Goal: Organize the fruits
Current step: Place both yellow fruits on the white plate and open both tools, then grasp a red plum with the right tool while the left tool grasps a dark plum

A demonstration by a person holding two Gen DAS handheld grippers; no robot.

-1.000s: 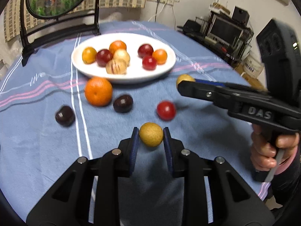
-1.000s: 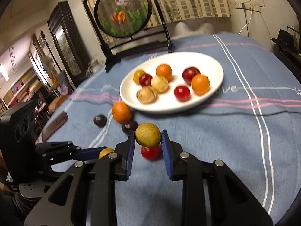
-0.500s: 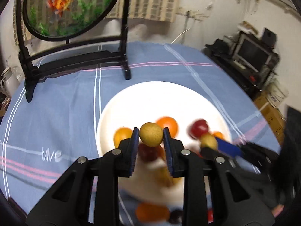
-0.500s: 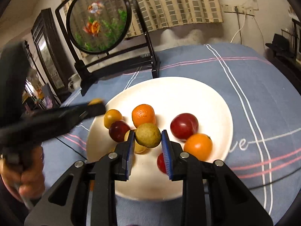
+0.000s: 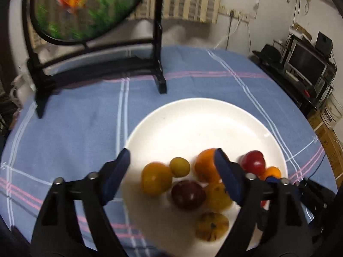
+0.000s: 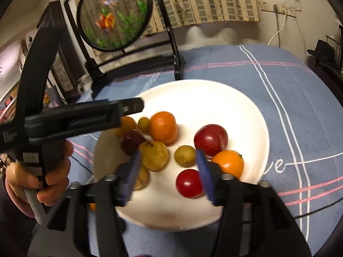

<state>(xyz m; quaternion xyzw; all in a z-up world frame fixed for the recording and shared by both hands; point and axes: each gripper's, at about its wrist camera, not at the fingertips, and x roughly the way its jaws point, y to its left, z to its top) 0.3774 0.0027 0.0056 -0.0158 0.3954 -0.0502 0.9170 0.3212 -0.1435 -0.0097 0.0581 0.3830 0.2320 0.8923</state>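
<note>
A white plate on the blue cloth holds several fruits. My left gripper is open above the plate's near left part; a small yellow-green fruit lies on the plate between its fingers, beside a yellow fruit, a dark red plum and an orange. My right gripper is open over the plate's near side; another small yellow-green fruit lies between its fingers, next to a red plum and a red fruit. The left gripper's arm crosses the right wrist view.
A black stand with a round goldfish panel stands at the table's far side. Shelves with a monitor are off the table to the right. A dark cable lies on the cloth near the plate.
Both grippers have opened and let go of their yellow-green fruits, which now lie on the plate. Both have moved a little further over the plate.
</note>
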